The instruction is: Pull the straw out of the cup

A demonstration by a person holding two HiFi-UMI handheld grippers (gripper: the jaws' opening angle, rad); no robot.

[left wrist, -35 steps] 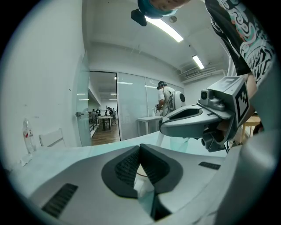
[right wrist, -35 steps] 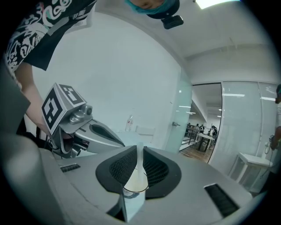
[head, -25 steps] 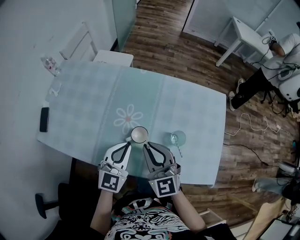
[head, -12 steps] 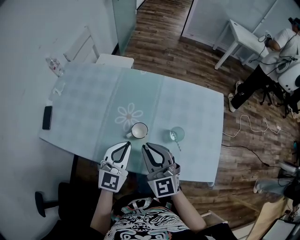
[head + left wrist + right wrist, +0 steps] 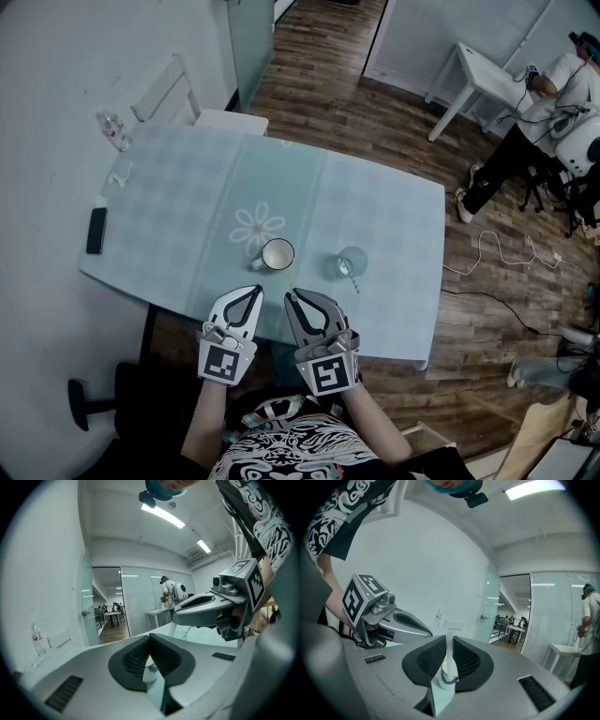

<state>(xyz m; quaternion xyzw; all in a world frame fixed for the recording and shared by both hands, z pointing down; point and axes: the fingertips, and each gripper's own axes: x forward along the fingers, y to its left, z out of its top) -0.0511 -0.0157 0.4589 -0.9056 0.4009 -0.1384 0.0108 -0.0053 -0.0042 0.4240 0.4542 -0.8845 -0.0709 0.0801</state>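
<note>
A clear glass cup point(image 5: 352, 265) stands on the teal table point(image 5: 187, 206), right of centre. A thin straw point(image 5: 355, 280) leans out of it over its near rim. To its left stands a white mug point(image 5: 277, 254). Both grippers hover at the table's near edge, short of the mug. My left gripper point(image 5: 253, 292) has its pads touching at the tips and holds nothing. My right gripper point(image 5: 291, 294) has its jaws a narrow slit apart, also empty, and lies left of and nearer than the cup. The mug point(image 5: 449, 673) shows through that slit.
A dark phone point(image 5: 96, 231) lies at the table's left edge, and a clear bottle point(image 5: 111, 128) stands at the far left corner. A white chair point(image 5: 173, 94) stands behind the table. A person point(image 5: 534, 131) sits by a white side table point(image 5: 473, 70) at the back right. Cables point(image 5: 497, 253) run over the wooden floor.
Both grippers have drawn back from the white mug toward the near table edge; the gap to the mug has grown. Their jaws look unchanged.
</note>
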